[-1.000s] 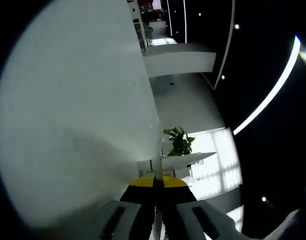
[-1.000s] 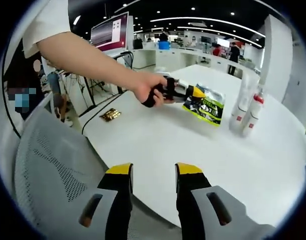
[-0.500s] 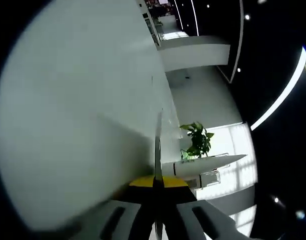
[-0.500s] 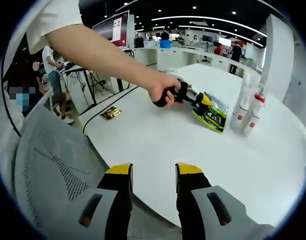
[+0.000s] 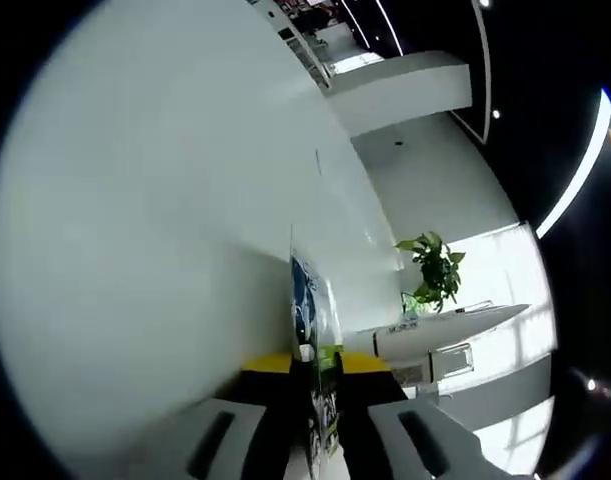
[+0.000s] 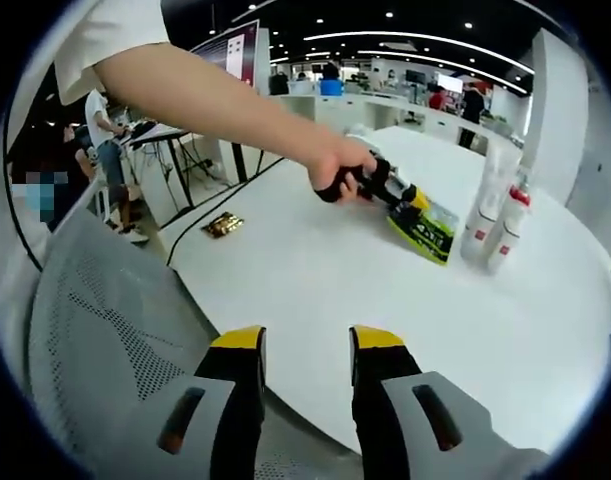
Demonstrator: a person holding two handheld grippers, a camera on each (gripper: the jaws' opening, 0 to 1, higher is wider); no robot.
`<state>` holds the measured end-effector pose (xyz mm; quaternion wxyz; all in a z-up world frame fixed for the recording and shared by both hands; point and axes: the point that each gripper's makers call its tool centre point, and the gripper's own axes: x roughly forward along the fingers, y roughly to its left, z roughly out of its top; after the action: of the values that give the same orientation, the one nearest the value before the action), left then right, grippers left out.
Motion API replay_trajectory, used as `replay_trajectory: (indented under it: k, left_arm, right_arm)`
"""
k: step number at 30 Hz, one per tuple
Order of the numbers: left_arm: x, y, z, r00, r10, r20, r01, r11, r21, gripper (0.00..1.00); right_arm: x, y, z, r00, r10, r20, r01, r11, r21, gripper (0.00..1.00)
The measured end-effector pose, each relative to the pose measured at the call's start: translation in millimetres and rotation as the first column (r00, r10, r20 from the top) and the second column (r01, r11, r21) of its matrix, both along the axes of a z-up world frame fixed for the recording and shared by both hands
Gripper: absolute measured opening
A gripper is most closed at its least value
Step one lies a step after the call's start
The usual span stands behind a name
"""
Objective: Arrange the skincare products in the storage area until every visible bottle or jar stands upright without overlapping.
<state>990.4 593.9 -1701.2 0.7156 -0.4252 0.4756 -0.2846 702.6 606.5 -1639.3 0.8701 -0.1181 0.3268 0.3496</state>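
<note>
- In the right gripper view, the person's hand (image 6: pixel 337 170) is gripping the left gripper (image 6: pixel 417 201) out over the white table (image 6: pixel 315 300), its yellow-tipped jaws pinching the near end of a green and black sachet (image 6: pixel 428 229)
- The sachet is lying flat on the surface, towards the far right part of the table, its free end pointing at the bottles
- Two white bottles (image 6: pixel 493 225) are standing upright just beside the sachet, close together near the table's right edge; the nearer one is carrying a red cap and red label marks
- A small gold packet (image 6: pixel 222 224) is resting near the table's left edge, well apart from the sachet and bottles
- The right gripper (image 6: pixel 305 345) is hovering at the near edge of the table with its jaws spread and nothing between them, a grey mesh chair back (image 6: pixel 105 340) sitting below and to the left
- In the left gripper view, the left gripper (image 5: pixel 315 375) is showing the sachet (image 5: pixel 313 330) edge-on, squeezed between its jaws, the printed foil rising from the yellow tips against the white surface (image 5: pixel 155 250)
- A potted plant (image 5: pixel 435 272) is standing far behind, beyond the table's edge
</note>
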Motion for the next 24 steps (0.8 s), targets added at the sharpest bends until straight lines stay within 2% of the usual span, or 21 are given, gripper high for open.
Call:
replay_trajectory:
  k: [5, 10, 15, 19, 23, 24]
  left_arm:
    - [13.2, 7.4, -6.5, 0.999, -0.025, 0.024, 0.023, 0.997, 0.076, 0.26]
    - [19.0, 8.2, -4.0, 1.000, -0.006, 0.014, 0.005, 0.996, 0.094, 0.37]
    - [24.8, 8.3, 1.1, 0.999, -0.007, 0.043, 0.001, 0.990, 0.142, 0.52]
    - [28.4, 8.8, 5.1, 0.997, -0.021, 0.078, 0.005, 0.981, 0.196, 0.65]
    - [29.6, 9.6, 4.1, 0.992, -0.050, 0.112, 0.018, 0.963, 0.270, 0.76]
    - [29.1, 8.6, 5.0, 0.992, -0.050, 0.114, 0.017, 0.964, 0.267, 0.77]
  right_arm:
    - [-0.2, -0.1, 0.3, 1.000, 0.002, 0.004, -0.002, 1.000, -0.003, 0.30]
    - [-0.6, -0.4, -0.4, 1.000, 0.006, 0.004, -0.006, 1.000, -0.011, 0.30]
    - [-1.4, 0.2, -0.8, 1.000, 0.011, 0.001, -0.011, 1.000, -0.014, 0.29]
    - [-1.4, -0.4, -1.4, 1.000, 0.010, 0.001, -0.010, 1.000, -0.019, 0.29]
    - [-1.6, -1.0, -2.1, 1.000, 0.011, -0.002, -0.011, 1.000, -0.024, 0.29]
    - [-1.6, -0.9, -2.0, 1.000, 0.011, -0.001, -0.011, 1.000, -0.024, 0.28]
